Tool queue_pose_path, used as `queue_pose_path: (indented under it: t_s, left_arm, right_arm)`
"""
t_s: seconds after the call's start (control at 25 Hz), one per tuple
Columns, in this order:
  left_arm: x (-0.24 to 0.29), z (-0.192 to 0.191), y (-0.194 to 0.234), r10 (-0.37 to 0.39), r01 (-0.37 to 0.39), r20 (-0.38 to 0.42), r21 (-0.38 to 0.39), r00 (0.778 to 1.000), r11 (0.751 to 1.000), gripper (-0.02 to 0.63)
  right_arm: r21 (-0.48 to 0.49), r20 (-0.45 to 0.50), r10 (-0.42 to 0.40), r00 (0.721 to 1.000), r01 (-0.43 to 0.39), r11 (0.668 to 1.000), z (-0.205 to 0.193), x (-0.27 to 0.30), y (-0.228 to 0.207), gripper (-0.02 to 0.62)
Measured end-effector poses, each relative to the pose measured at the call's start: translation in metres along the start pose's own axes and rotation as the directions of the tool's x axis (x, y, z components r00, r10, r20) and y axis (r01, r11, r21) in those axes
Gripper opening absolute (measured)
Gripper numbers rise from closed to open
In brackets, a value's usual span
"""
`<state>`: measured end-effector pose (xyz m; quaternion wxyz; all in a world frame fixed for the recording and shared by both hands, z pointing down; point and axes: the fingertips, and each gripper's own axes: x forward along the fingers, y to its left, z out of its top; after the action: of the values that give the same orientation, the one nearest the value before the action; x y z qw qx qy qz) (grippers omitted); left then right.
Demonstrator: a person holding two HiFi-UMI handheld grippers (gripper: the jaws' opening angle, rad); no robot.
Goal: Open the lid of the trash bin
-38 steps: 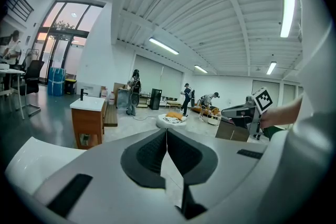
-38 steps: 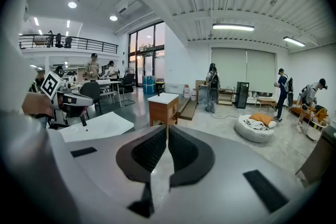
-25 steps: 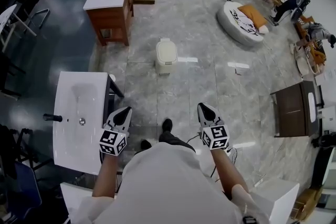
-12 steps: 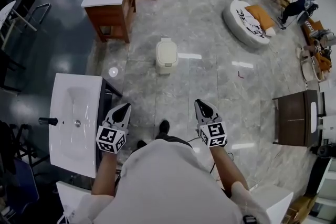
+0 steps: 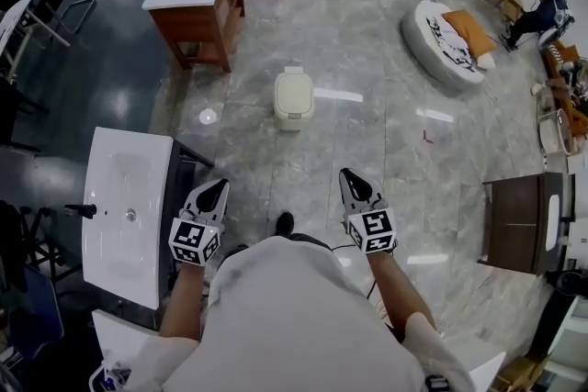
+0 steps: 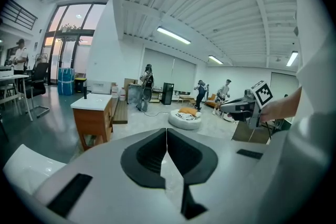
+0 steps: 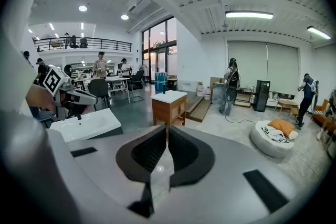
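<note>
1. The trash bin (image 5: 293, 98) is small and cream-white. It stands on the grey marble floor (image 5: 367, 133) with its lid (image 5: 293, 90) lying flat and closed.
2. The left gripper (image 5: 217, 190) is held well short of the bin, on the person's side of it and a little to the left. Its tip points roughly toward the bin, and nothing touches the bin.
3. In the left gripper view the left gripper's (image 6: 166, 136) jaws are together — the dark pads meet along a thin line at the tips.
4. The right gripper (image 5: 352, 182) is held about as far back from the bin as the left one, a little to the bin's right, and is also well apart from it.
5. In the right gripper view the right gripper's (image 7: 168, 134) jaws are likewise closed, pad against pad at the tips.
6. The two grippers are level with each other and well apart, and the bin lies ahead of the gap between them. The person's dark shoe (image 5: 285, 222) shows on the floor between them, nearer the person than the bin.
7. Beyond the bin and to its left stands a wooden cabinet (image 5: 197, 0) with a white top.
8. Nearer than the bin and far to its left, just beside the left gripper, is a white washbasin (image 5: 124, 207).
9. To the bin's right and a little beyond it lies a round floor cushion (image 5: 446, 37) — well apart from the bin.
10. A dark brown cabinet (image 5: 519, 220) stands far to the bin's right, on the near side.
</note>
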<state>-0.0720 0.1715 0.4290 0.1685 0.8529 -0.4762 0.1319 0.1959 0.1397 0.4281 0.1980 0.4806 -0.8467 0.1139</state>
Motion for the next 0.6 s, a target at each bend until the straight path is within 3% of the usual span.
queue_pose_path:
  t_s: [0.6]
  left_arm:
    - [0.046, 0.018, -0.025, 0.010, -0.010, -0.001, 0.012, 1.000, 1.000, 0.018]
  right_arm:
    - [-0.017, 0.023, 0.039, 0.999, -0.039, 0.999, 0.005, 0.017, -0.042, 0.034]
